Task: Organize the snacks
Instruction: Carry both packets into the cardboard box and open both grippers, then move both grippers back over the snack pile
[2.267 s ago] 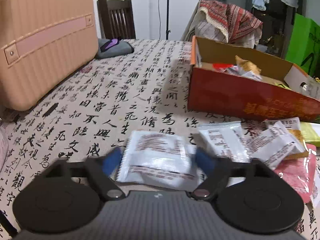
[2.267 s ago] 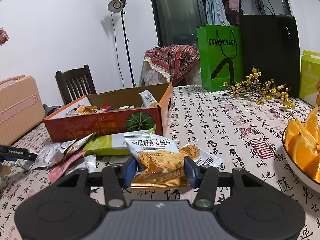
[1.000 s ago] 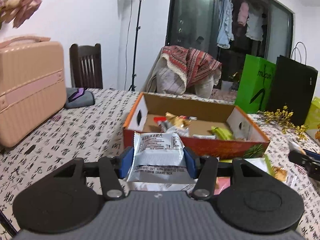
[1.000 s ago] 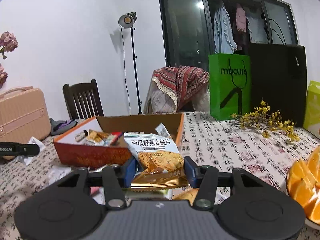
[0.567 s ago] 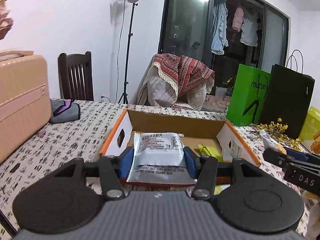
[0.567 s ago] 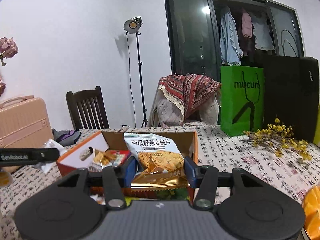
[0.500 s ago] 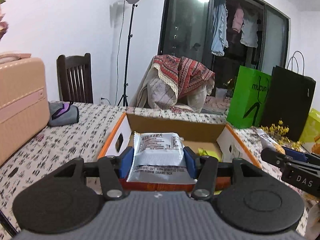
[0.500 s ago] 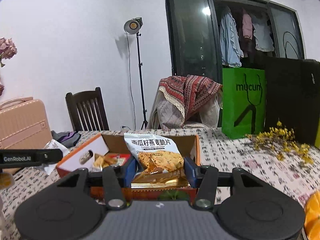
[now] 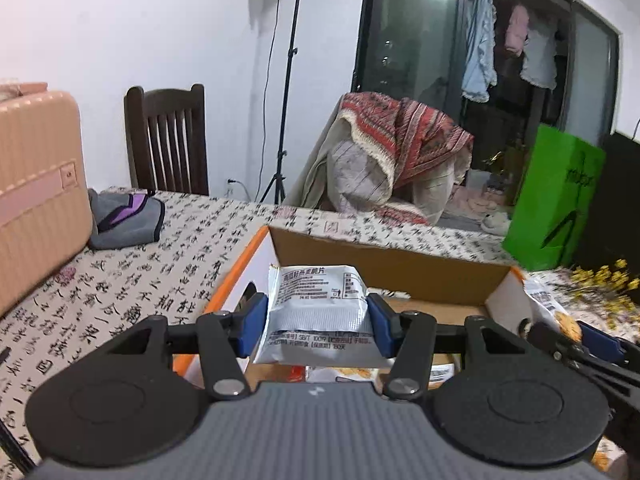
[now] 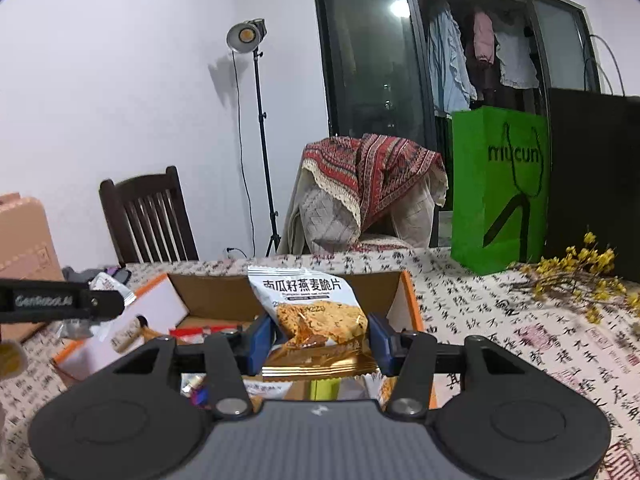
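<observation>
Since the earlier left-wrist frame, the silver packet (image 9: 318, 312) had been carried from the worktop (image 9: 120, 292) to above the cardboard box (image 9: 384, 268), pinched in the half-closed left claw (image 9: 316, 326); release over the box was judged next. In the right-wrist view, the orange-printed packet (image 10: 316, 312) was likewise pinched by the right claw (image 10: 318, 344) over the box's near edge, awaiting a drop inside.

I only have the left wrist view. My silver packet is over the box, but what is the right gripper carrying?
Observer: The right gripper is shut on an orange and white snack packet printed with crisps.
Operator: Is it over the box too?
Observer: It hangs in front of the cardboard box, above its near edge.
Operator: Anything beyond the box on that side?
Observer: Yellow flower sprigs lie on the tablecloth before a black bag.
</observation>
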Demonstrator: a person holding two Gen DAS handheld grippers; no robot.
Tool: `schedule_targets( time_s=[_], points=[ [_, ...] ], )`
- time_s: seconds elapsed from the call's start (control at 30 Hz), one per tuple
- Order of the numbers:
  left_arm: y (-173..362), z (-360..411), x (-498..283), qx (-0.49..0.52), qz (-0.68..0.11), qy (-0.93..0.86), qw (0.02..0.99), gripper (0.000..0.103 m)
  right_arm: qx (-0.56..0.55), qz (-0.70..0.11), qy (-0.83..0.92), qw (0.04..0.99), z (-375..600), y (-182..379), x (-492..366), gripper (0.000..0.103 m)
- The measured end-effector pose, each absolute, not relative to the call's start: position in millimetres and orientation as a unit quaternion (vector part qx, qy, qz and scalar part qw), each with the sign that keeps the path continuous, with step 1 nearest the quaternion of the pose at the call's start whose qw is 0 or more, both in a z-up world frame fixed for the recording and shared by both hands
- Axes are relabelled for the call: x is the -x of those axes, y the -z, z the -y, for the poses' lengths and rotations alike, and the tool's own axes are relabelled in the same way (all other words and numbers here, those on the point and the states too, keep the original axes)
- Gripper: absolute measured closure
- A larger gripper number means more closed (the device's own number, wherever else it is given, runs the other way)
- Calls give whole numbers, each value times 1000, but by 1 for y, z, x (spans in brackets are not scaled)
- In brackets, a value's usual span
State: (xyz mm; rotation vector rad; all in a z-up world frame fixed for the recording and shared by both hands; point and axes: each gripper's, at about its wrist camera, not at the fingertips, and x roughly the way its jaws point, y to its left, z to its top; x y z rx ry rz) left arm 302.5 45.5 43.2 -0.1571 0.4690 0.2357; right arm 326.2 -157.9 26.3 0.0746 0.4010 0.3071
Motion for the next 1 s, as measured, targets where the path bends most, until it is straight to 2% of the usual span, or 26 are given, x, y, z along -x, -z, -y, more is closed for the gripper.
schedule_targets(
  time_s=[0.3,0.43,0.47,0.53,0.57,0.7,1.0],
  points=[
    [-16,-47,-313,72,-250,-113,959,45,-3,-199,-160,967,152,-11,-330,52],
    [-19,-48,-307,77,-231,-107,964,29,6,-201,-158,967,151,-10,-329,50],
    [-20,-48,-304,79,-225,-105,966,24,6,-201,-157,967,151,-9,-329,44],
    [-24,-49,-298,84,-209,-106,968,0,1,-206,-157,966,153,-9,-329,28],
    [-25,-49,-296,86,-201,-111,969,0,-3,-207,-157,966,154,-9,-330,17],
    [-30,-54,-291,105,-194,-111,969,0,-22,-210,-162,964,160,-9,-330,0],
    [-33,-54,-289,107,-194,-115,968,0,-27,-202,-158,966,163,-11,-326,0]
  ],
)
